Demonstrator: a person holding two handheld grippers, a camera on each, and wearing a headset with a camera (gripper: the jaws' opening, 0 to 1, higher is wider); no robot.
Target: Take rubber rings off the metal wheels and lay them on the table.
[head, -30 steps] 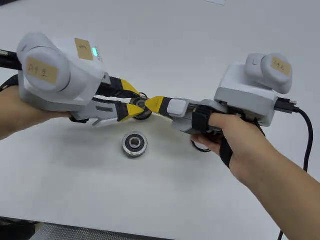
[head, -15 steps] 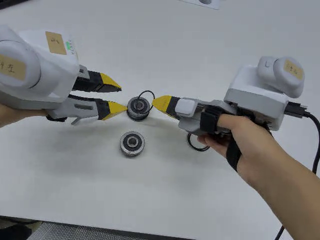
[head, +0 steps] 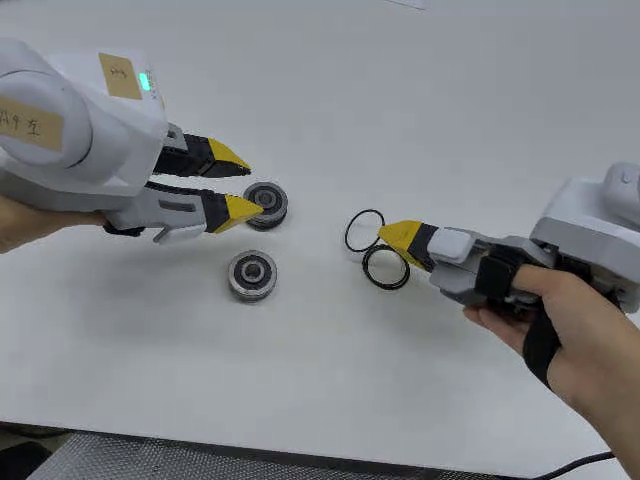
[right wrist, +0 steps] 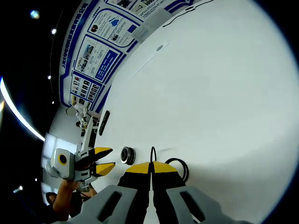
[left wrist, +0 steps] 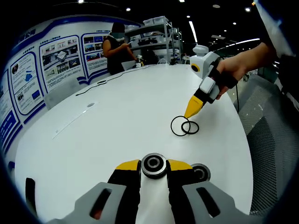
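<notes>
My right tool [head: 386, 233], shut on a rubber ring [head: 364, 230], has drawn it off the far wheel [head: 265, 203], beside the first ring [head: 386, 268] on the surface [head: 420, 110]; left tool [head: 250, 187] open; near wheel [head: 251, 274] likely next.

Wheel [left wrist: 154, 165] just ahead of parted left tool [left wrist: 154, 163], rings [left wrist: 184, 126] beyond

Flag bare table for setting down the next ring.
Crowded: far wheel at the left tool, near wheel, far ring and near ring at the right tool. Bare: table beyond them, the gap between wheels and rings, the near strip.
</notes>
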